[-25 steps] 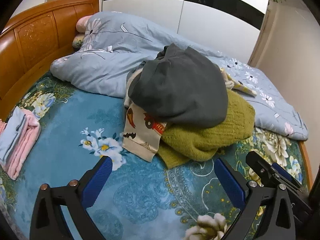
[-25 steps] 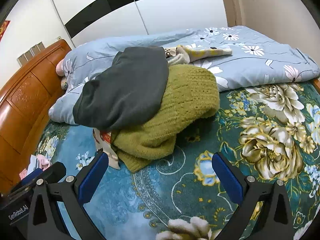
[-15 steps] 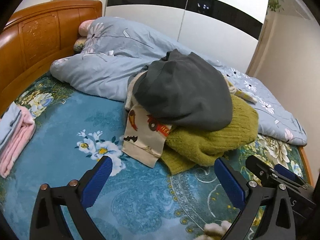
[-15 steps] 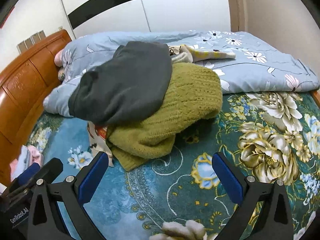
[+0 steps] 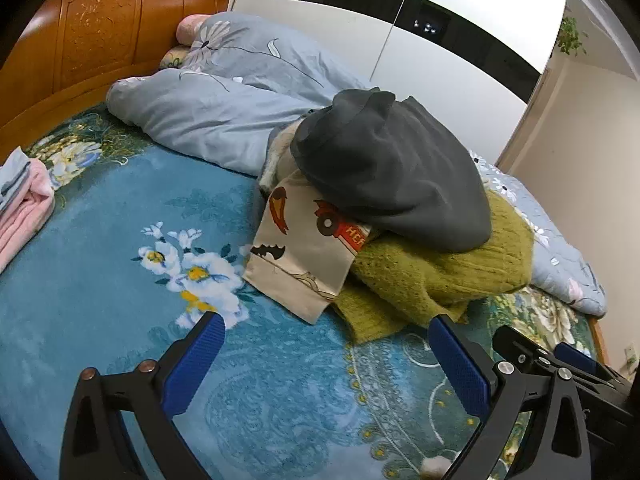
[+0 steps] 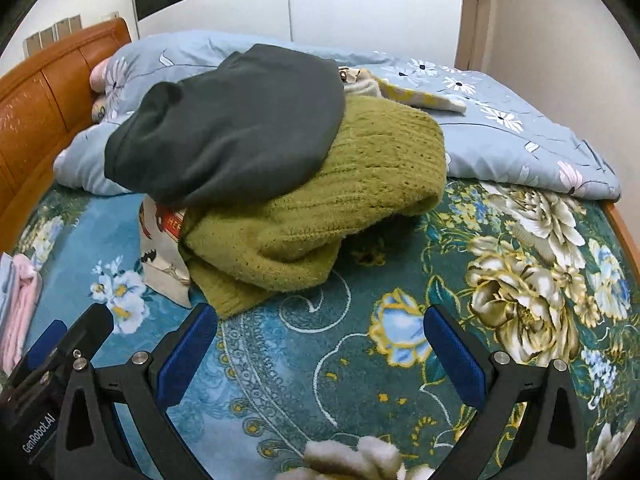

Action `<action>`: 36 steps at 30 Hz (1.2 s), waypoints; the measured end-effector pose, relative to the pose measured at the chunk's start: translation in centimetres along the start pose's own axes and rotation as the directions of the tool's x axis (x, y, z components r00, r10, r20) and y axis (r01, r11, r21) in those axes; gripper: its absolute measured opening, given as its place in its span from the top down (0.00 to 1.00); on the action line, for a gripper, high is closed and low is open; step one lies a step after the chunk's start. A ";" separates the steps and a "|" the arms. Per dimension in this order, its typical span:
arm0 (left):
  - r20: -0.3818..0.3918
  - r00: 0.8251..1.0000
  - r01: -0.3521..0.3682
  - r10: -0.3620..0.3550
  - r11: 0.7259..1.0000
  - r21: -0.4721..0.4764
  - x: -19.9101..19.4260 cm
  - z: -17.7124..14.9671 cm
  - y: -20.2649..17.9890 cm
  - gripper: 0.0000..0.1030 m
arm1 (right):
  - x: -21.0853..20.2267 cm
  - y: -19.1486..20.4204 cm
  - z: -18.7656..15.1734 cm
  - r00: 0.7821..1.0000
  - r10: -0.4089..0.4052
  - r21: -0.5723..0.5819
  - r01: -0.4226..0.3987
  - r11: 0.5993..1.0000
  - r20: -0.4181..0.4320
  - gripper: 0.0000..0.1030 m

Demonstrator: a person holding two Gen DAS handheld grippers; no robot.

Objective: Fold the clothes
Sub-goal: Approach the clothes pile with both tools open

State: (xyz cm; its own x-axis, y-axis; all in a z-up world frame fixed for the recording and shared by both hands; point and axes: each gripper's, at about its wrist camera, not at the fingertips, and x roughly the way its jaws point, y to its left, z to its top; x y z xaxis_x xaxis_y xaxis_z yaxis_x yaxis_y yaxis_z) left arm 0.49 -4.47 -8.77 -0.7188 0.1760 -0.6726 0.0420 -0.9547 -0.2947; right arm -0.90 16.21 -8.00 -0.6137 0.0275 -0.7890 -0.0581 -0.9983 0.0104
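A pile of unfolded clothes lies on the bed: a dark grey garment [image 5: 392, 172] [image 6: 232, 128] on top, an olive green knit sweater [image 5: 436, 272] [image 6: 332, 200] under it, and a cream printed cloth [image 5: 308, 252] [image 6: 160, 256] sticking out at the pile's near left. My left gripper [image 5: 324, 364] is open and empty, just short of the pile. My right gripper [image 6: 320, 352] is open and empty, close to the sweater's hem. Each gripper shows at the edge of the other's view.
The bed has a teal floral cover [image 5: 120, 280] [image 6: 520, 280]. A pale blue duvet [image 5: 224, 112] [image 6: 500, 132] is bunched behind the pile. Folded pink and blue clothes [image 5: 24, 204] [image 6: 16, 304] lie at the left edge. A wooden headboard [image 5: 100, 32] stands at the back left.
Both grippers have moved forward and lower toward the pile, which now looks larger and nearer. Both stay open. The clothes have not moved.
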 end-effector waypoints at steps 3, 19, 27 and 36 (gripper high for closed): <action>0.005 1.000 0.003 -0.003 1.000 -0.009 0.5 -0.2 0.3 0.00 | 0.4 0.1 0.0 1.000 -0.018 0.009 0.018 1.000 -0.016 0.00; -0.009 0.994 0.107 -0.109 0.982 -0.158 0.6 -0.6 2.4 0.00 | -1.0 1.3 0.5 0.997 -0.079 -0.016 0.078 0.997 -0.026 0.00; 0.003 0.992 0.126 -0.128 0.979 -0.161 -1.3 -0.8 2.6 0.00 | -3.1 1.9 0.1 0.996 -0.086 -0.048 0.086 0.995 0.001 0.00; 0.018 0.990 0.141 -0.140 0.976 -0.164 -2.9 -1.0 2.9 0.00 | -4.8 2.3 -0.3 0.997 -0.075 -0.049 0.076 0.996 0.021 0.00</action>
State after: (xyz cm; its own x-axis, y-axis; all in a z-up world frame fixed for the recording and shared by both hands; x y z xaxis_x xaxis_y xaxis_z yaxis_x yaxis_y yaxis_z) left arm 3.37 -7.52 -8.32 -0.7297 0.3036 -0.6127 0.0537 -0.8678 -0.4940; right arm 2.16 13.75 -4.35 -0.6241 0.1035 -0.7745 -0.0660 -0.9946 -0.0797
